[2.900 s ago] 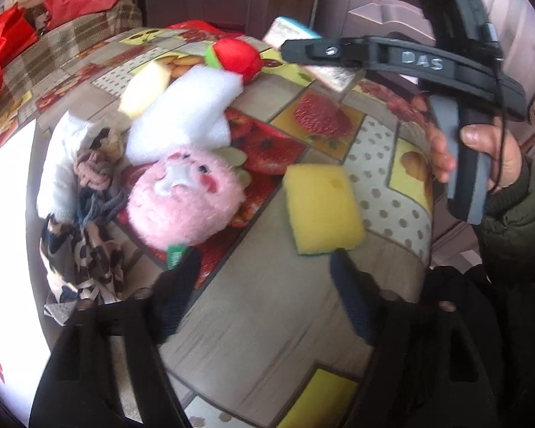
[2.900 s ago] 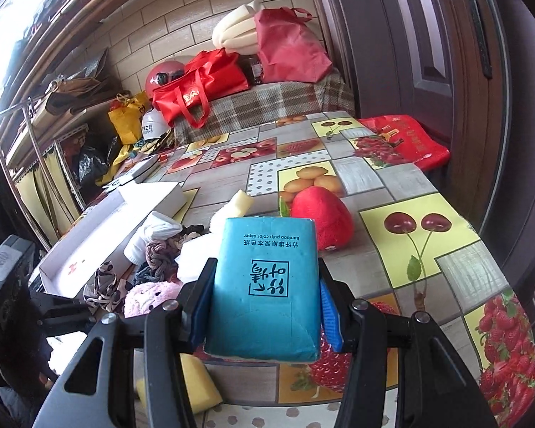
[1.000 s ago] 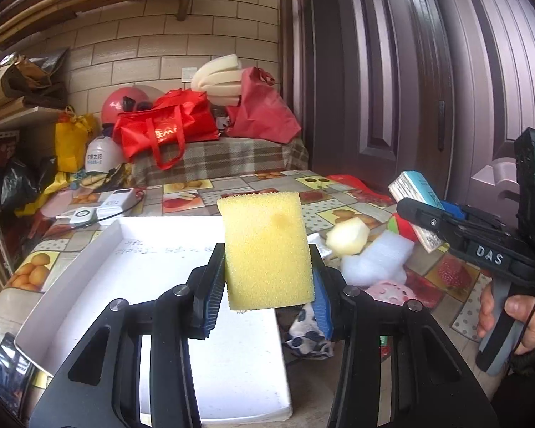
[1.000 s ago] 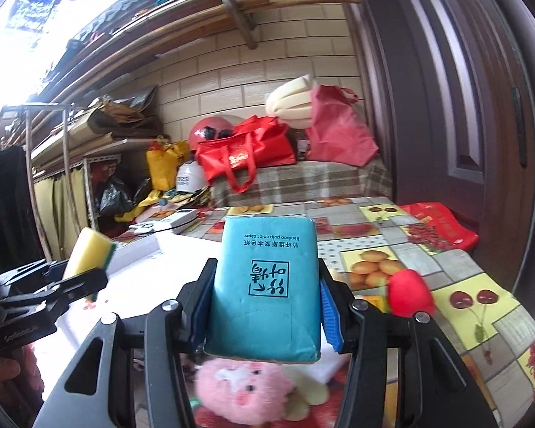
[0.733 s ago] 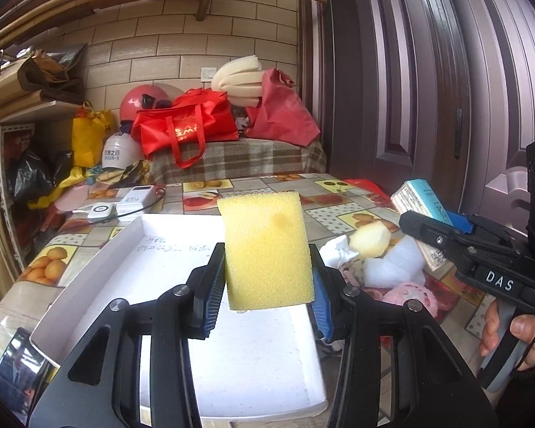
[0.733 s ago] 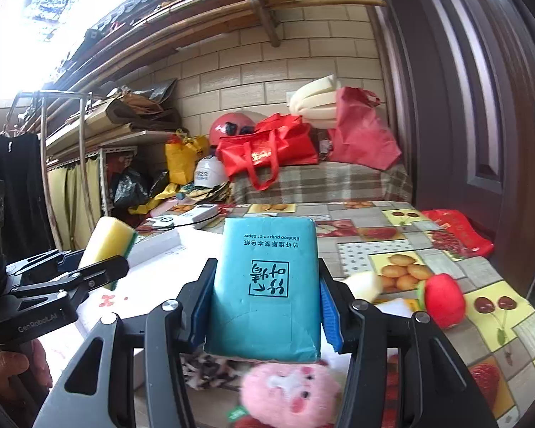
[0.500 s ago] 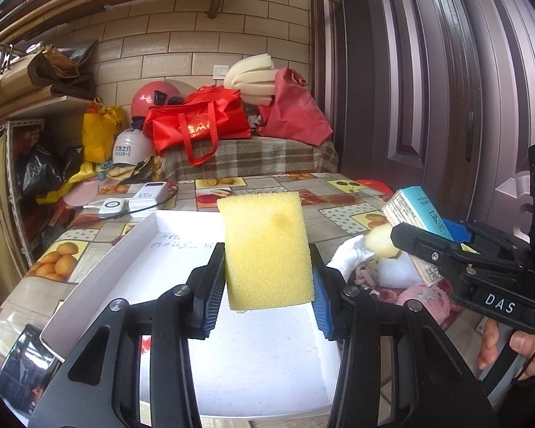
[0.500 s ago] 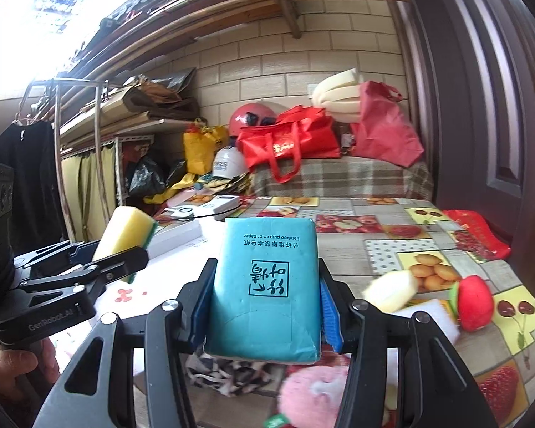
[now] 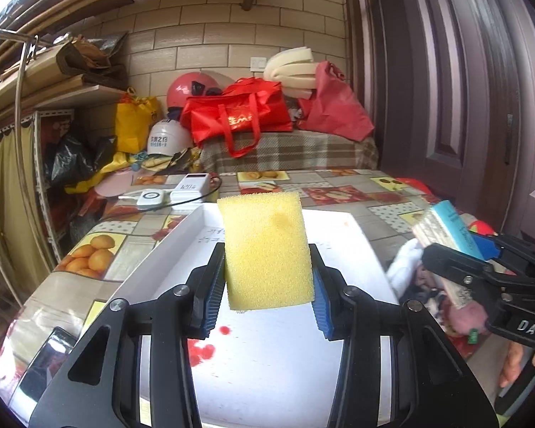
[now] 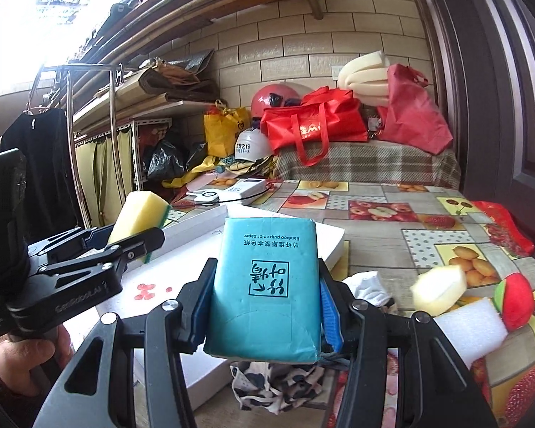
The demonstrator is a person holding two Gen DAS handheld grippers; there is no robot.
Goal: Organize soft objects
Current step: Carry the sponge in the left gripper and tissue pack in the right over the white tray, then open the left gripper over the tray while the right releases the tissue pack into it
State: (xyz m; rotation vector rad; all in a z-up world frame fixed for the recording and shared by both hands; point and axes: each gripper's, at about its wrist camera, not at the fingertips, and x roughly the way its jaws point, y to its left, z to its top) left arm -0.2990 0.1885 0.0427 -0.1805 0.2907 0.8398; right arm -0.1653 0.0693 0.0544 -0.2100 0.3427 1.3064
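Left gripper (image 9: pixel 265 294) clamps the yellow sponge (image 9: pixel 266 251) above the white tray (image 9: pixel 342 230); right gripper (image 10: pixel 265 308) clamps the teal tissue pack (image 10: pixel 265 285) at the tray's right edge. Only the right view shows red plush (image 10: pixel 513 299), foam block (image 10: pixel 469 331), patterned cloth (image 10: pixel 274 383)

Sponge (image 9: pixel 267 253): between the left gripper (image 9: pixel 265 301) jaws, above the tray (image 9: pixel 342 228)
Tissue pack (image 10: pixel 265 285): between the right gripper (image 10: pixel 264 306) jaws, right of the tray
Patterned cloth (image 10: pixel 278 385): on the table (image 10: pixel 381 192), under the pack
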